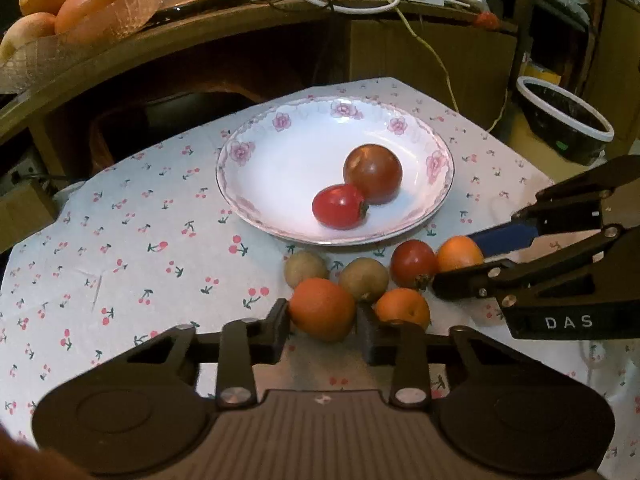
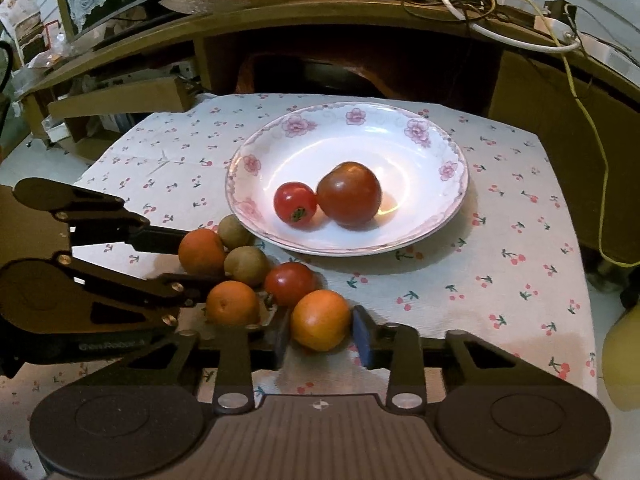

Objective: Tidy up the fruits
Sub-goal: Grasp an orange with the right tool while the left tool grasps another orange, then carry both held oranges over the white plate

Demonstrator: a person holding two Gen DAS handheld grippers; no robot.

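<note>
— Oranges first: where do they sit in the fingers?
— Left gripper (image 1: 322, 320) has closed its pads on one round orange (image 1: 322, 309); right gripper (image 2: 322, 330) likewise pinches another orange (image 2: 320, 319). Both lie just before the glossy flowered plate (image 1: 240, 184).
— And inside the plate?
— Two smooth tomatoes (image 1: 339, 206)

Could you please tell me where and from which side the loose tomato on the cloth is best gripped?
Grip the tomato across its round middle, coming from above: oranges and a kiwi crowd its sides, and only the side facing the plate is free. Both claws already hold oranges.
</note>
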